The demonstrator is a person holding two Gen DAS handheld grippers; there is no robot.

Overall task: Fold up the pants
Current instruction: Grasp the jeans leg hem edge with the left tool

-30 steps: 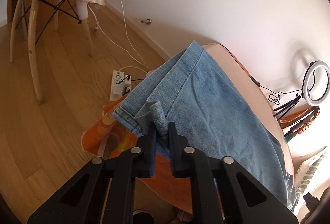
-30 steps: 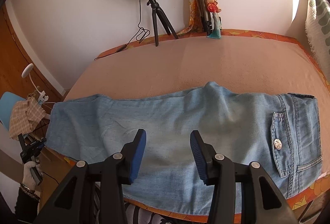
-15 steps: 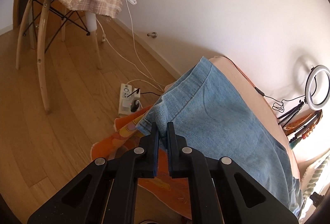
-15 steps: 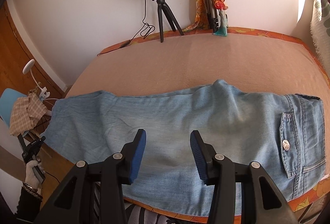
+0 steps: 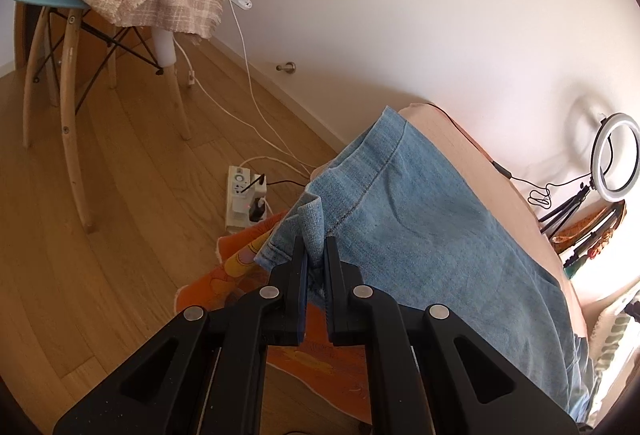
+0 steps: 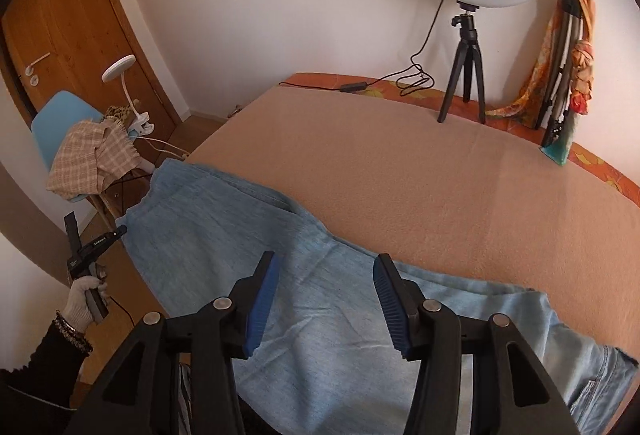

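A: Where do we have the pants [image 6: 320, 315] now? In the right wrist view they lie flat along the lower half of the frame, on the beige cover [image 6: 440, 171] of the table, and the leg end goes toward the left edge of the picture.

B: Yes, and in the left wrist view our left gripper [image 5: 314, 255] is in the lower middle, with its jaws pressed together on a small fold of the hem. The denim stands up between the pads there.

A: And the right gripper [image 6: 324, 299]? Its jaws are opening, and we see nothing between them; the cloth is only below, not touched as far as we can tell.

B: How will this denim handle, in our opinion?

A: It looks soft and rather thin, because it wrinkles easily and hangs over the table edge. We think it is not slippery, but it will sag if we lift it by one point only.

B: So we should take the hem at two corners. The left side is already held. For the right gripper, the far corner of the leg end [image 6: 172, 165], in the middle left of its frame, seems the good place.
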